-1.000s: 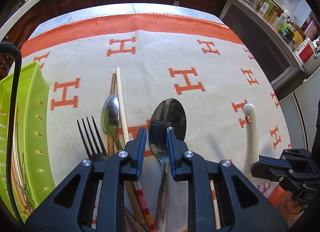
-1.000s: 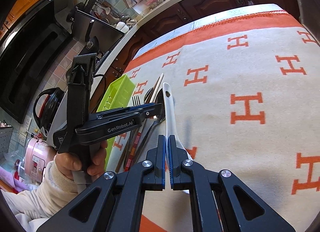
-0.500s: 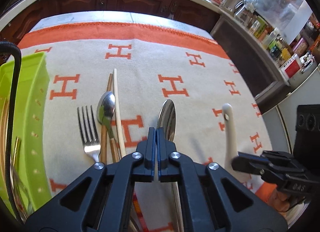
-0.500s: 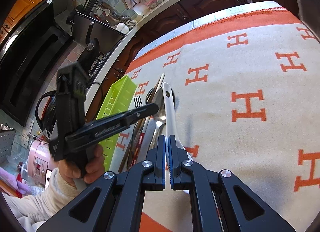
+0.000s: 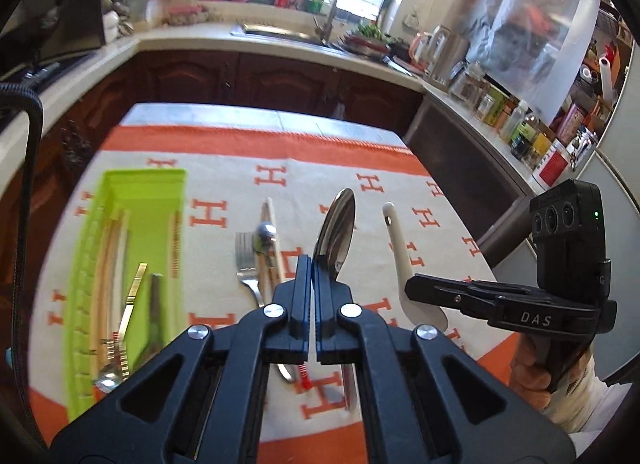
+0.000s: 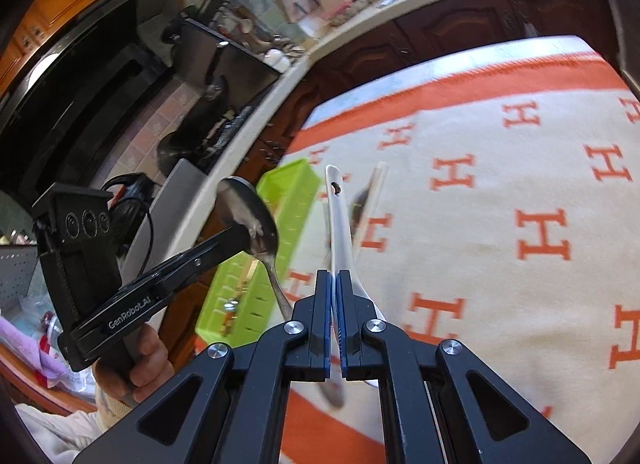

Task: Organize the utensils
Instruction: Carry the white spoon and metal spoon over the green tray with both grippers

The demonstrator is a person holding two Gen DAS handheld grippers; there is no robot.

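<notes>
My left gripper [image 5: 311, 264] is shut on a large metal spoon [image 5: 338, 223] and holds it up above the cloth; the spoon [image 6: 252, 219] also shows in the right wrist view. My right gripper [image 6: 333, 280] is shut on a white ceramic spoon [image 6: 340, 223], lifted off the cloth, its handle pointing away; it also shows in the left wrist view [image 5: 396, 248]. A green tray [image 5: 132, 264] with several utensils lies at the left. A fork [image 5: 245, 260], a small spoon [image 5: 266, 234] and chopsticks [image 5: 274, 240] lie on the cloth.
The table carries a cream cloth with orange H marks [image 5: 400, 191]. Dark kitchen cabinets [image 5: 260, 79] and a counter with a sink stand beyond it. Jars and bottles [image 5: 520, 127] line the right counter. A stove [image 6: 80, 95] is at the left.
Both grippers have risen from the cloth, each carrying its spoon. The left gripper closed on the metal spoon a second ago. The green tray now lies in fuller view.
</notes>
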